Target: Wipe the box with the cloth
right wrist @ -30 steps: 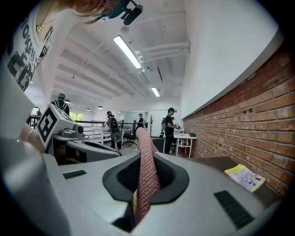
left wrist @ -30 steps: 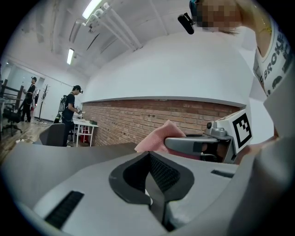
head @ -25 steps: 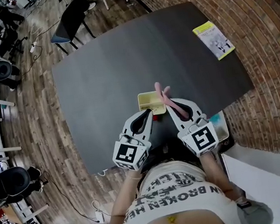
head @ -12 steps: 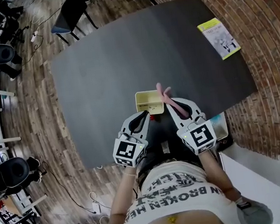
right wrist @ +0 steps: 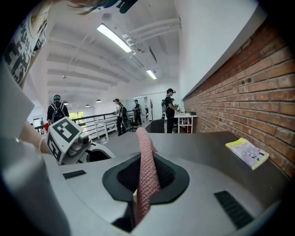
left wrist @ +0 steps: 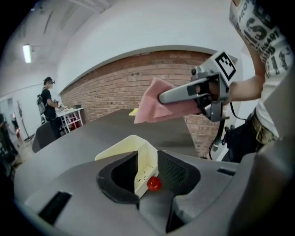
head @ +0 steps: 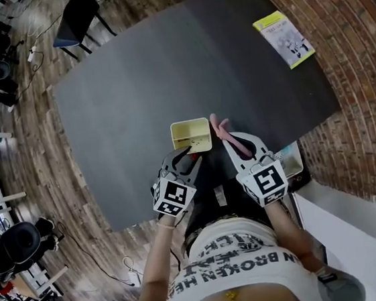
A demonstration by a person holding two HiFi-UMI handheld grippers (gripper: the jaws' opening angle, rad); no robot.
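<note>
Box (head: pixel 191 136), pale yellow and open-topped, lies on the dark bench (head: pixel 133 85) close to the edge nearest the person, just ahead of both tools. The left hand-held gripper (head: pixel 183 155) reaches it from the near side. In the left gripper view one thin wall of the box (left wrist: pixel 133 152) stands upright between the jaws, which are opening; a clear gap shows on the wall's left side, and a small red bead (left wrist: pixel 154 184) sits at the wall's lower edge.

Just beside it, the right hand-held gripper (head: pixel 236 139) is clamped on the pink cloth (head: pixel 220 128). In the right gripper view the cloth (right wrist: pixel 146 170) rises as a narrow folded strip pinched between the closed jaws. From the left gripper view the same cloth (left wrist: pixel 154 103) hangs off the tip of the right hand-held gripper (left wrist: pixel 163 97), above the bench and apart from the box.

Farther across the bench, near its far right corner, lies a yellow booklet (head: pixel 285 39). A brick wall (head: pixel 360 59) runs along that side. Beyond the bench's far left corner a dark chair (head: pixel 75 21) stands on the wooden floor (head: pixel 44 129), and several people (right wrist: pixel 170 110) stand well back in the room.
</note>
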